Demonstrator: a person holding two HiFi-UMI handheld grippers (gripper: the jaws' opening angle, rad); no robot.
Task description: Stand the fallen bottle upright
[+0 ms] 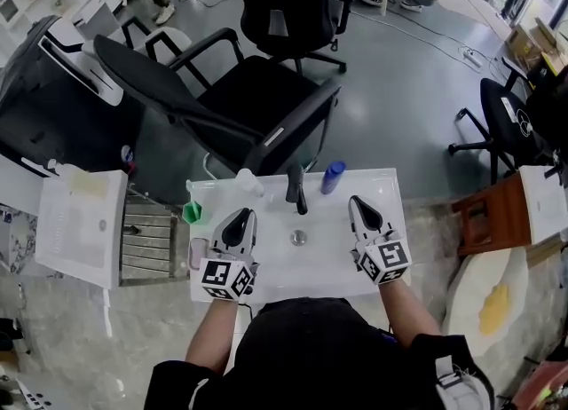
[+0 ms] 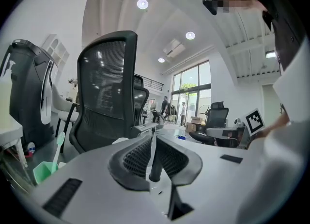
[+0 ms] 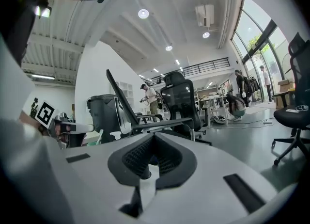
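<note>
Bottle point(image 1: 333, 177), blue, rests near white table's point(image 1: 324, 266) far edge.

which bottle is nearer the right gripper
The blue bottle, at the table's far edge just ahead of the right gripper; the whitish bottle is past the black object, on the left gripper's side.

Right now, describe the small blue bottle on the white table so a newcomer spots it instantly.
Start at the big black office chair, then drop to the white table just in front of it. Along the table's far edge, right of centre, sits the blue bottle. It is the only blue thing there. The black object and the pale bottle to its left are not.
</note>
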